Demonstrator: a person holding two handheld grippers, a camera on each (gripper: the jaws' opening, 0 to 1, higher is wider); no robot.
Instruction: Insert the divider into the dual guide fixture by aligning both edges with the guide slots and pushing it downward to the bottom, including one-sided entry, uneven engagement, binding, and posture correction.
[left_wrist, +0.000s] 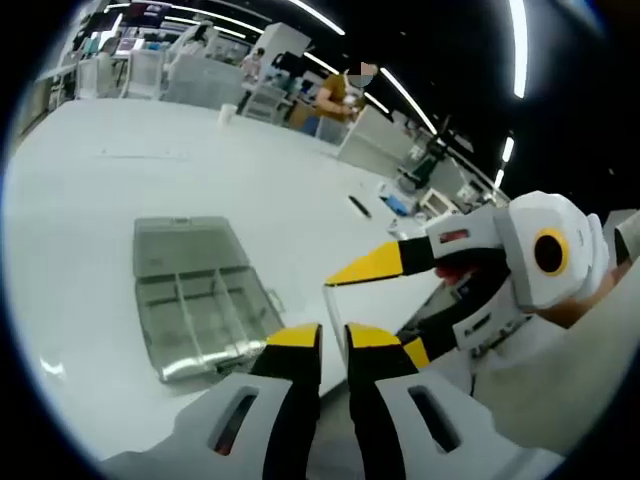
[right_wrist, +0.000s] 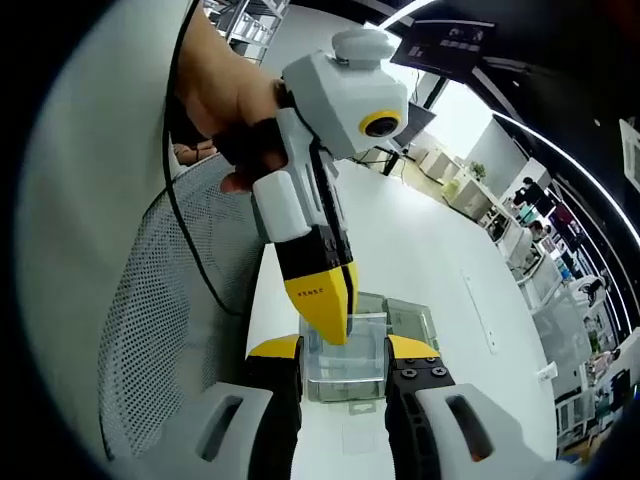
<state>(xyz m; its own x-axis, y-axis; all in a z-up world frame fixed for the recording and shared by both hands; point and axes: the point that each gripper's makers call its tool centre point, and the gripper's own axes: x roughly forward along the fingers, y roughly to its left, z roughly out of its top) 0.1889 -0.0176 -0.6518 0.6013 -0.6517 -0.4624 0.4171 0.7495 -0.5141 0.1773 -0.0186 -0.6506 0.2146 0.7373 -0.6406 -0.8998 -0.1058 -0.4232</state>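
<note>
The divider (right_wrist: 345, 350) is a small clear plate held in the air above the white table. My right gripper (right_wrist: 343, 350) is shut on it, one yellow-tipped jaw against each side edge. My left gripper (left_wrist: 334, 336) pinches the same plate, whose thin edge (left_wrist: 335, 310) rises from the narrow gap between its jaws. In the right gripper view the left gripper (right_wrist: 322, 300) reaches down from above onto the plate's top. In the left gripper view the right gripper (left_wrist: 375, 300) comes in from the right. The guide fixture (left_wrist: 195, 295), a clear compartment box, lies on the table below and to the left, and it also shows behind the plate (right_wrist: 412, 320).
A grey mesh chair (right_wrist: 170, 300) and a black cable stand at the left of the right gripper view, with a hand (right_wrist: 220, 100) holding the left gripper. Small objects (left_wrist: 360, 207) and a white cup (left_wrist: 228, 113) lie farther off on the table. Workbenches and people fill the background.
</note>
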